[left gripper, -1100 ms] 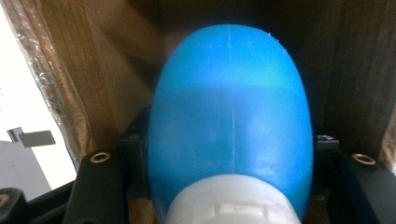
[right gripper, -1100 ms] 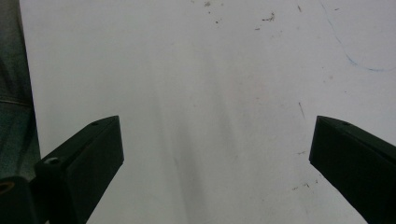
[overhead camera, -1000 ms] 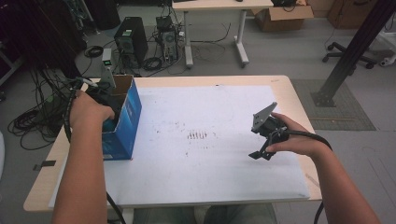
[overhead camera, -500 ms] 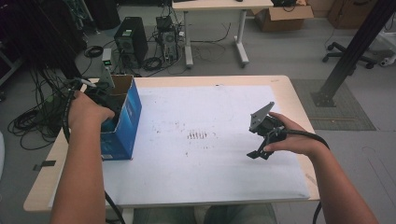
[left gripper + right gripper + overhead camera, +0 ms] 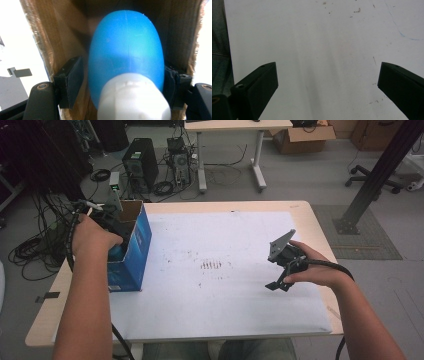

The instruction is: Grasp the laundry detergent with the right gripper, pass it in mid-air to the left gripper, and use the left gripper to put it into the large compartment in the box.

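Blue plastic, smooth and rounded, is what sits between the left gripper's jaws: a blue bottle with a white cap, the cap end nearest the camera and the body reaching away into a cardboard interior. In the left gripper view one black jaw pad stands at the bottle's left flank and the other at its right; the right one touches the bottle, while a thin gap may remain on the left, so the jaws stand narrow around the bottle, and I cannot tell whether they grip it firmly. Brown cardboard walls close in on both sides of the bottle. From the high view, that cardboard belongs to an open-topped blue box standing at the left edge of the table, and the left hand holds its gripper down into the box opening, with a grey plate rising above it. A white sheet covers most of the tabletop, marked with small dark specks near its middle. Well apart, over the right side of the sheet, the right hand holds the right gripper, and the right gripper view shows its jaws spread wide over bare white sheet with nothing between them. Beyond the table lie computer towers and tangled cables on the floor.
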The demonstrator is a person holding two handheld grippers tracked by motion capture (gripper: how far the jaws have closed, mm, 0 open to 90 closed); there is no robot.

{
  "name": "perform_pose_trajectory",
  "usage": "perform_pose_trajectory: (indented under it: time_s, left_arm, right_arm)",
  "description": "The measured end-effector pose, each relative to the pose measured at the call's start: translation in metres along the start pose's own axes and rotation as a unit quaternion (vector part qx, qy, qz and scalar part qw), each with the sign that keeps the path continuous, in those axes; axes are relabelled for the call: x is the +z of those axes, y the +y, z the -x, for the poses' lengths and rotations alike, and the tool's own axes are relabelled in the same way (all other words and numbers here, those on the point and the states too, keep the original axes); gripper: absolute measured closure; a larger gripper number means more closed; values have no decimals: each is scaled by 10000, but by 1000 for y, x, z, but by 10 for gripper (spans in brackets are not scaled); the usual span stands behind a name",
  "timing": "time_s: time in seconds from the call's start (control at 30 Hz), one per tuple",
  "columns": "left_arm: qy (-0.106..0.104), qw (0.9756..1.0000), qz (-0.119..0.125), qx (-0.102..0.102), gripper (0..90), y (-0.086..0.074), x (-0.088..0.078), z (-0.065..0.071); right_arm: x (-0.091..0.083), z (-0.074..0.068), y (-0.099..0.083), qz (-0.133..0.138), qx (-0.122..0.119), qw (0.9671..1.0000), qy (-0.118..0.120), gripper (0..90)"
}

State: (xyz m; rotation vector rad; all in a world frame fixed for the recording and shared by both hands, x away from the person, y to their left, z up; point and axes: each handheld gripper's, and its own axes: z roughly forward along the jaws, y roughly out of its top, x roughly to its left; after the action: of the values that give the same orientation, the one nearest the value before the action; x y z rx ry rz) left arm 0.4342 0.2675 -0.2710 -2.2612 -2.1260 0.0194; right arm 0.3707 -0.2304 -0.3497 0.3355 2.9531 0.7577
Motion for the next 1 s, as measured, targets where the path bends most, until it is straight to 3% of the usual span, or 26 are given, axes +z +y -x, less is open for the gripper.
perform_pose_trajectory:
  time_s: [0.3, 0.43, 0.9, 1.0]
  left_arm:
    - [117, 9998, 126, 27, 236, -3, -18, 6]
    - [273, 9995, 181, -11, 171, -5, -28, 8]
    - [306, 9990, 311, 15, 71, -13, -51, 18]
    - [227, 9992, 327, 76, 60, -13, -56, 22]
  right_arm:
    - [-2, 0, 2, 37, -39, 10000, -16, 29]
    - [-3, 0, 4, 47, -72, 10000, -17, 29]
    - [-14, -3, 8, 112, -140, 9998, -92, 29]
    - [-17, -3, 7, 140, -131, 9997, -123, 29]
